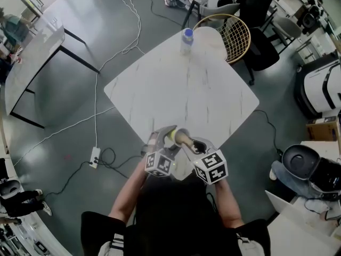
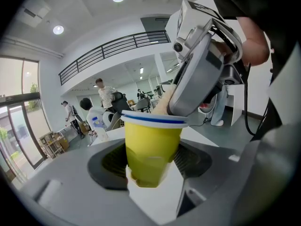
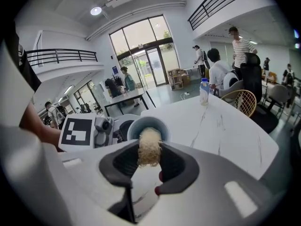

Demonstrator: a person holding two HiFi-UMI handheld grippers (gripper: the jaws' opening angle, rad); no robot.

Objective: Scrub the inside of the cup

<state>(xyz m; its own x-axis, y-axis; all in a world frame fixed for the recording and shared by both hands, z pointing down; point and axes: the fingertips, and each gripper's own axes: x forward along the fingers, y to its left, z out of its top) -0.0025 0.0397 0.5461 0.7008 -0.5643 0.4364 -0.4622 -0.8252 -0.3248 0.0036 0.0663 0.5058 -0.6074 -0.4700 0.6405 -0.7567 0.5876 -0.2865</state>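
Observation:
A yellow cup (image 2: 151,152) with a white rim and a blue stripe sits between the jaws of my left gripper (image 2: 150,163), which is shut on it. In the head view the cup (image 1: 171,136) lies tilted over the near corner of the white marble table (image 1: 160,84), its mouth turned toward my right gripper (image 1: 198,146). My right gripper (image 3: 149,163) is shut on a beige scrubber (image 3: 149,147), whose far end reaches the cup's round mouth (image 3: 162,125). From the left gripper view the scrubber (image 2: 162,103) enters the cup from above the rim.
A water bottle (image 1: 186,39) stands at the table's far corner, beside a wicker chair (image 1: 235,36). Cables and a power strip (image 1: 95,157) lie on the floor at the left. A second table (image 1: 32,52) stands further left. People sit and stand beyond the table.

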